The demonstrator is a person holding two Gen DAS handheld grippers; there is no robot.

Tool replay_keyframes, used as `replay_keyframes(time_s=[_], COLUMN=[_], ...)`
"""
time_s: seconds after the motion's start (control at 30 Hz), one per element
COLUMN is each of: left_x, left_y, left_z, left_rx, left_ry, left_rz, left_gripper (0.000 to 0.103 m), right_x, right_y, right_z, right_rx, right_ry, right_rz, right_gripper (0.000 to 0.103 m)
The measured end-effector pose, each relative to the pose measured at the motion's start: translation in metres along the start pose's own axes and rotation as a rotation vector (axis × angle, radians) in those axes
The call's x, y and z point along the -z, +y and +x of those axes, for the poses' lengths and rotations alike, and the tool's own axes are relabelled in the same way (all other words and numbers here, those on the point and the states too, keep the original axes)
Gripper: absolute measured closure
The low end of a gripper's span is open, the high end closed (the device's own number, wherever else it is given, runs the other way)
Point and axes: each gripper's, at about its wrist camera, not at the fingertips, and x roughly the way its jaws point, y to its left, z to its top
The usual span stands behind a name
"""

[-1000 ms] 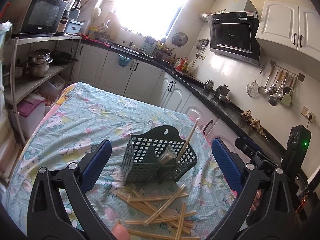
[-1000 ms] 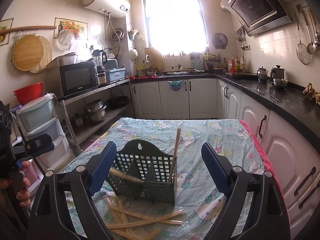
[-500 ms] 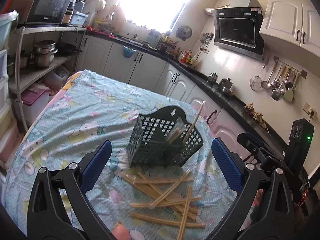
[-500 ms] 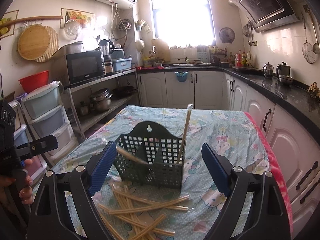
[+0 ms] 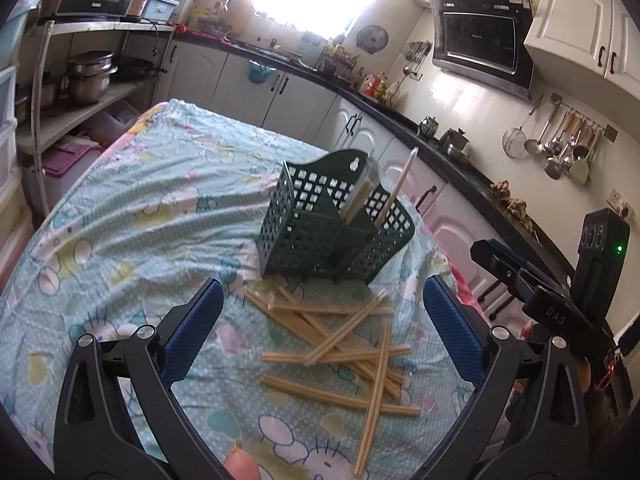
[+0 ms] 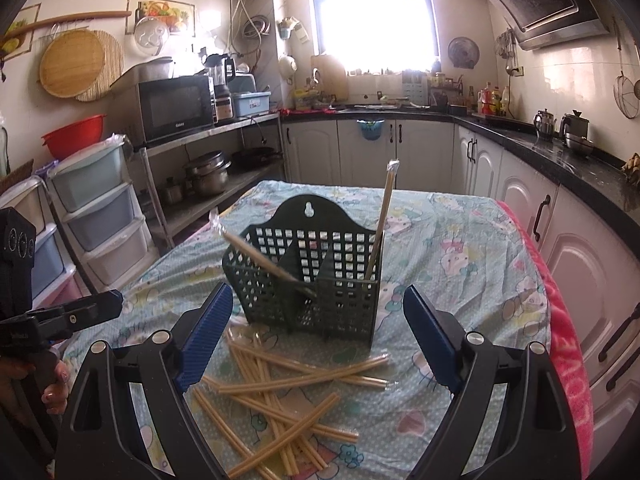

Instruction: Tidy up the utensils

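A dark green perforated utensil basket (image 5: 320, 224) (image 6: 308, 276) stands on the patterned tablecloth. Two wrapped chopstick pairs stand in it: one upright (image 6: 380, 224) at its right side, one leaning left (image 6: 256, 252). Several wrapped chopsticks (image 5: 344, 344) (image 6: 288, 392) lie scattered on the cloth in front of it. My left gripper (image 5: 320, 332) is open and empty, above the loose pile. My right gripper (image 6: 318, 336) is open and empty, just before the basket, over the pile. Each gripper shows at the edge of the other's view.
The table (image 5: 132, 216) is covered by a light blue cartoon-print cloth, with a pink edge at the right (image 6: 568, 344). White cabinets with a black counter (image 6: 560, 164) run behind and to the right. A shelf with a microwave and pots (image 6: 200, 152) stands to the left.
Both grippers have risen and tilted down, so the loose chopsticks lie fuller in view. The basket and the chopsticks have not moved. Both grippers stay open.
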Motion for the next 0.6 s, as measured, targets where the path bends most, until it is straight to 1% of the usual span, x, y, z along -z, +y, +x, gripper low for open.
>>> replay_keyframes(time_s=[0.3, 0.47, 0.53, 0.6], left_x=[0.020, 0.030, 0.034, 0.038], left_y=[-0.001, -0.004, -0.005, -0.006], left_z=[0.008, 0.015, 0.018, 0.021], left_rx=[0.021, 0.037, 0.044, 0.052], left_ry=[0.056, 0.098, 0.113, 0.134], left_rz=[0.001, 0.004, 0.003, 0.003], left_gripper=[0.011, 0.024, 0.032, 0.038], right_x=[0.016, 0.027, 0.031, 0.036], right_y=[-0.001, -0.006, -0.008, -0.011], right_z=[0.006, 0.012, 0.014, 0.017], right_rx=[-0.002, 0.009, 0.013, 0.021], right_ry=[0.048, 0.077, 0.088, 0.100], right_rz=[-0.009, -0.005, -0.006, -0.008], right_gripper=[0.019, 0.019, 0.019, 0.019])
